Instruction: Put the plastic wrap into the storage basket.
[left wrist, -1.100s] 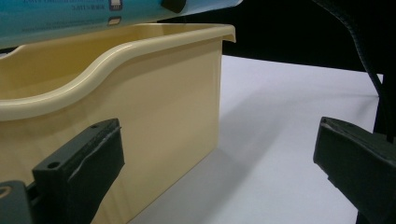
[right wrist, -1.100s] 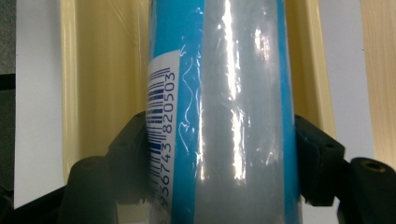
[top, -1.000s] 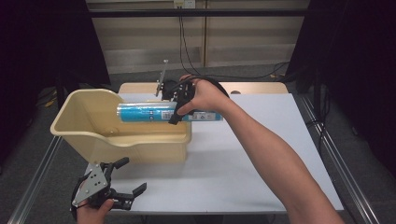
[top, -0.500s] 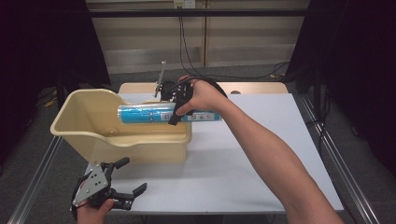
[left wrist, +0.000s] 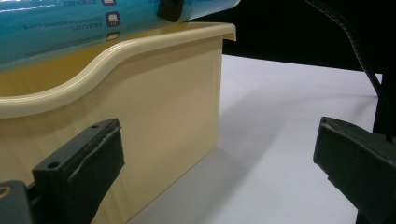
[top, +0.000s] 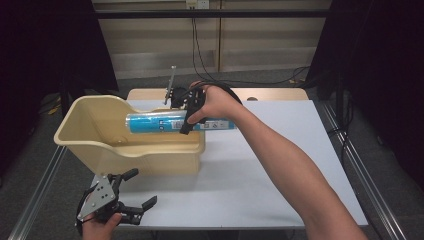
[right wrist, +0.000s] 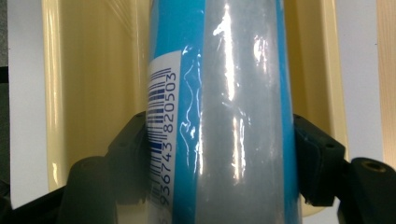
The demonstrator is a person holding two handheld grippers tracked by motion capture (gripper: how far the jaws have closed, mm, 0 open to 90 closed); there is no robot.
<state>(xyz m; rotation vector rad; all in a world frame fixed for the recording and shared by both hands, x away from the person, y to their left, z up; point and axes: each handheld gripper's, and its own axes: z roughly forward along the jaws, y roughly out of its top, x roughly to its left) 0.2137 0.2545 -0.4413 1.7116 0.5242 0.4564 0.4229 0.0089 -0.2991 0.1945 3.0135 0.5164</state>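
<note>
A long blue roll [top: 160, 122] wrapped in clear film lies level above the cream plastic basin [top: 90, 142], its right end past the basin's right rim. My right gripper [top: 186, 116] is shut on the blue roll near its middle; in the right gripper view the roll [right wrist: 219, 107] runs up between both pads [right wrist: 317, 158], a barcode on its left side, the basin [right wrist: 93, 84] beneath. My left gripper [top: 134, 189] stands open near the table's front left edge, nothing between its fingers [left wrist: 79, 163]. It faces the basin's outer wall [left wrist: 154, 121], the roll [left wrist: 84, 23] overhead.
The basin sits on the left half of a white table [top: 280, 165] with a wooden strip [top: 270, 94] along its far edge. Black cables [top: 210, 70] trail from the right gripper toward the back wall. Metal rails [top: 360, 175] flank the table.
</note>
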